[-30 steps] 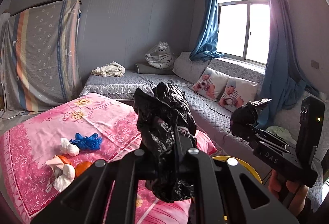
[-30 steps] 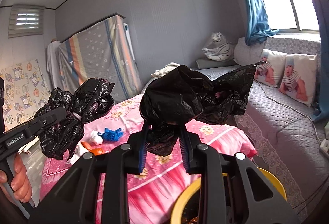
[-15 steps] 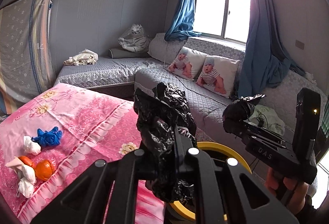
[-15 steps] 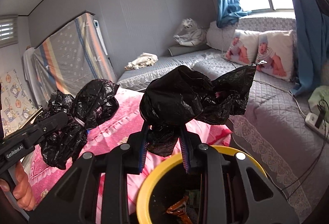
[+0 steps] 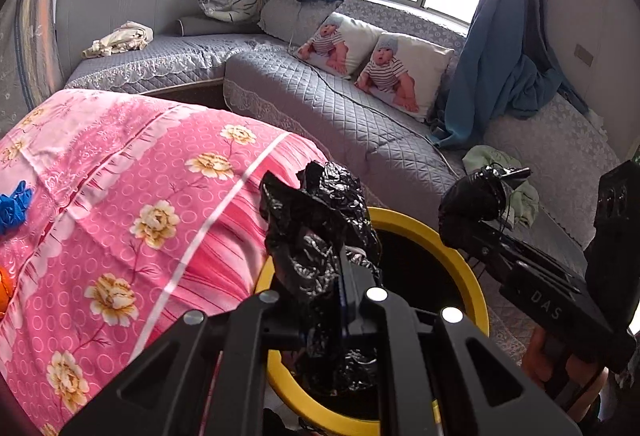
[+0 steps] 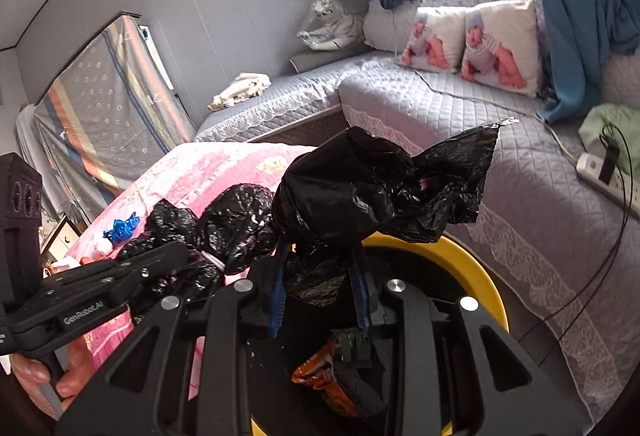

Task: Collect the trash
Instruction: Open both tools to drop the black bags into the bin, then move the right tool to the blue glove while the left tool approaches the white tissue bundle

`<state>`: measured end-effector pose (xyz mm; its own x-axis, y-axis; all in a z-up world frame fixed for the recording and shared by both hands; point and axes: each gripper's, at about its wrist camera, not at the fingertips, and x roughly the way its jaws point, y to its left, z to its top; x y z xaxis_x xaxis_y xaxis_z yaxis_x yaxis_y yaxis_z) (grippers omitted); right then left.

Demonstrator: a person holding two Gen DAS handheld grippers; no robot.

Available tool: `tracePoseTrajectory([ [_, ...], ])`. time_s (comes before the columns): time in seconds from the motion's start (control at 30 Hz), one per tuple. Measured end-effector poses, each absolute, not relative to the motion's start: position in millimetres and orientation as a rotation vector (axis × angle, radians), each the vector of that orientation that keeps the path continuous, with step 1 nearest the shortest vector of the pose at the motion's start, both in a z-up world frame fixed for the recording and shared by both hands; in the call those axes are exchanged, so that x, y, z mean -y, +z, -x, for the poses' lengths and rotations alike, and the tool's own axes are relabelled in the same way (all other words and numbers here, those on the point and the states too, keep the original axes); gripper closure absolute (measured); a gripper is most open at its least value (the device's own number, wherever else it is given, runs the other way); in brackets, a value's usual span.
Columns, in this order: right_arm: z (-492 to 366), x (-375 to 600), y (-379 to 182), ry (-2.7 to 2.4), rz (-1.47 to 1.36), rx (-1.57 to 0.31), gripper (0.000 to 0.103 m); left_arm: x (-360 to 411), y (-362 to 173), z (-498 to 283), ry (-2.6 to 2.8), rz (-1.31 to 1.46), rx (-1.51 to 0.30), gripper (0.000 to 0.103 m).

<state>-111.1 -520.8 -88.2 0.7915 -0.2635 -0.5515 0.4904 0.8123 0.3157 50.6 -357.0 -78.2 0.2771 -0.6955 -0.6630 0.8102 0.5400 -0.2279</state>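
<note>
My left gripper point(image 5: 340, 268) is shut on a crumpled black plastic bag point(image 5: 320, 220) and holds it over the near rim of a yellow-rimmed trash bin point(image 5: 452, 248). My right gripper point(image 6: 318, 276) is shut on a second black plastic bag point(image 6: 360, 188), held above the same bin point(image 6: 476, 268). An orange wrapper point(image 6: 320, 376) lies inside the bin. The right gripper with its bag point(image 5: 472, 196) shows at the right of the left wrist view. The left gripper's bag point(image 6: 228, 220) shows at the left of the right wrist view.
A pink floral bed point(image 5: 120, 176) lies to the left, with blue gloves point(image 5: 14, 200) and an orange item point(image 5: 3, 292) at its far edge. A grey quilted sofa point(image 5: 320, 104) with baby-print pillows point(image 5: 400, 72) lies behind the bin. A power strip point(image 6: 604, 176) lies on the sofa.
Both grippers have swung right and down from over the pink bed to above the yellow bin, each still holding its black bag. The two bags are closer together.
</note>
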Motion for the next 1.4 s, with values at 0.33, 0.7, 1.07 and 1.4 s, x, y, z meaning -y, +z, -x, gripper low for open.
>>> tracePoseTrajectory([
  [0.33,117.4,530.6,-100.0,-0.461,-0.5,-0.528,0.06,366.2,-93.4,-58.2,-1.033,-0.116,-0.857,0.075],
  [0.7,137.1,539.3,-88.0,-0.516,-0.539,-0.471,0.044,348.6,-79.4,-65.0,-1.015,-0.047,-0.828,0.048],
  [1.07,137.1,526.2,-52.8,-0.516,-0.497,-0.405,0.041,306.0,-48.2,-74.9,-0.943,0.012,-0.737,0.047],
  [1.4,75.3,474.2,-14.2,-0.326,-0.411,-0.357,0.033,201.8,-5.4,-106.8,-0.715,0.069,-0.603,0.033],
])
